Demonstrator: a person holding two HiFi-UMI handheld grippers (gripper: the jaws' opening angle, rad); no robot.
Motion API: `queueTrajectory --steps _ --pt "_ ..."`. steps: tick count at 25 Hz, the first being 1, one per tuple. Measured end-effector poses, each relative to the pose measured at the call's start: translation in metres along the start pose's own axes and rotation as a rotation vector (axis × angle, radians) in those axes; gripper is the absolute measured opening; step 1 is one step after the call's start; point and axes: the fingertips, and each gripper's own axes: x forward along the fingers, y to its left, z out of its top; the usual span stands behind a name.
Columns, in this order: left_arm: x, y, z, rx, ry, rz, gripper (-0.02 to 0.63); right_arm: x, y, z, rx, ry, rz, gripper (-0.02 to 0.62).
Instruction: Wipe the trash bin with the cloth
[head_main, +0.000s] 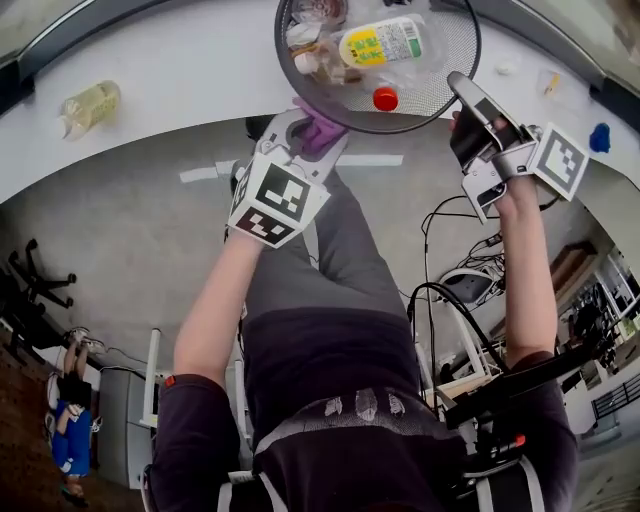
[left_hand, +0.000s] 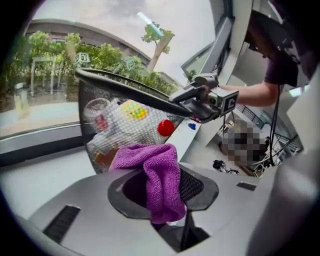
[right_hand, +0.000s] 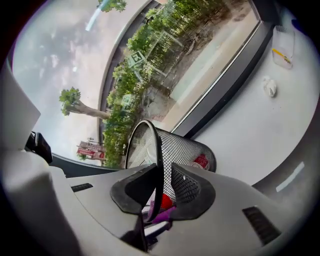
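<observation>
The round trash bin (head_main: 452, 38) of black wire mesh sits on a smooth white ledge (head_main: 180, 90) on the far side, with a clear plastic bottle (head_main: 385, 42) and a red cap (head_main: 385, 98) inside. The right gripper (right_hand: 161, 185) clamps the bin's thin rim on the right, one jaw inside and one outside. The left gripper (head_main: 305, 135) pinches a fuzzy purple cloth (left_hand: 150, 157), bunched right at the bin's near-left wall.
</observation>
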Motion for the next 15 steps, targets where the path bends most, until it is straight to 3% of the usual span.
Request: queueTrajectory --steps 4,8,12,15 --pt "0.028 -0.039 0.016 -0.049 -0.046 -0.105 0.121 -0.003 0.004 -0.008 0.015 -0.026 -0.030 0.080" --pt "0.033 -0.034 0.002 -0.100 -0.022 -0.099 0.121 -0.001 -0.002 -0.012 -0.001 -0.028 -0.026 0.080" --pt "0.003 0.035 -0.055 -0.110 0.139 0.090 0.121 -0.005 -0.005 -0.009 -0.128 -0.029 -0.068 0.112" --pt "-0.034 0.113 -0.069 -0.176 0.161 0.255 0.123 -0.007 0.012 -0.003 -0.286 -0.040 -0.063 0.127"
